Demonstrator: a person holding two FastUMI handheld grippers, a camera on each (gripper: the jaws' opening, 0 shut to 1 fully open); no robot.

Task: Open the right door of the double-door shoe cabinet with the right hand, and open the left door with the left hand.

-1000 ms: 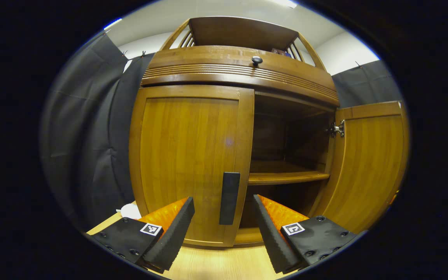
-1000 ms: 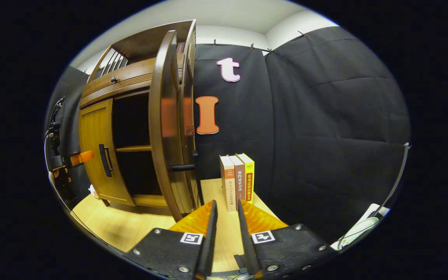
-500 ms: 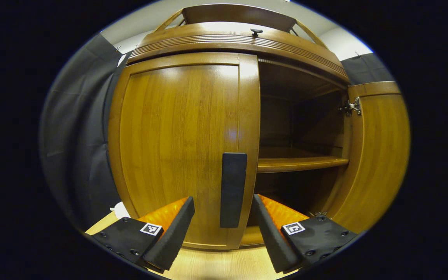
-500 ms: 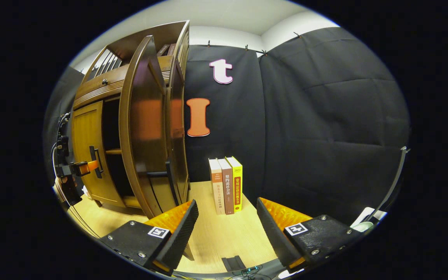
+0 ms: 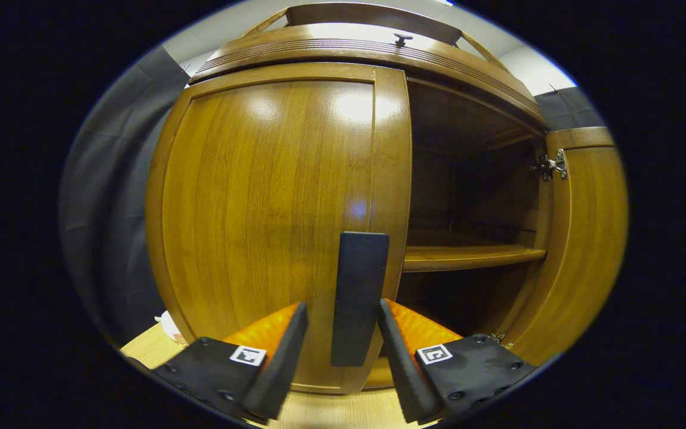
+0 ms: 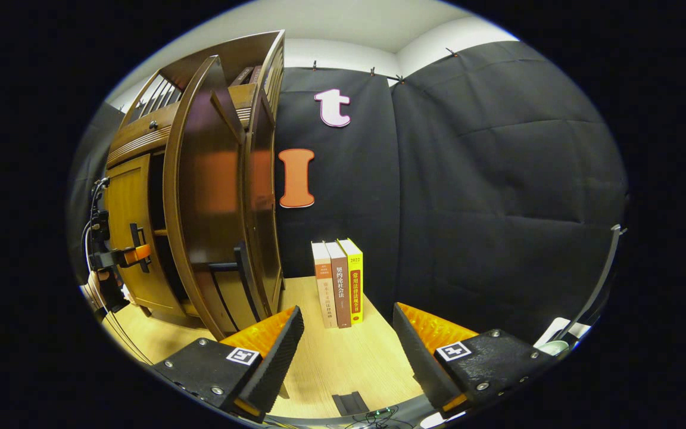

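The left door (image 5: 271,220) is being shown shut against the cabinet (image 5: 367,50), its dark handle (image 5: 358,298) standing upright near the inner edge. The handle is being straddled by the left gripper (image 5: 338,325): one of the fingers (image 5: 286,351) is lying to each side of it, spread and not yet pressing on it (a small gap is showing on both sides), so nothing is being grasped. This placement is judged to be a line-up for closing on the handle and pulling outward.

The right door (image 6: 200,196) is being seen swung wide, its handle (image 6: 239,265) left free, so that half of the task is judged done. Behind it a shelf (image 5: 468,256) is being exposed. The right gripper (image 6: 348,330) is being held well apart from that door, over the table (image 6: 343,363), its fingers released and empty, likely parked out of the way. Three books (image 6: 338,283) are being kept upright by the wall.
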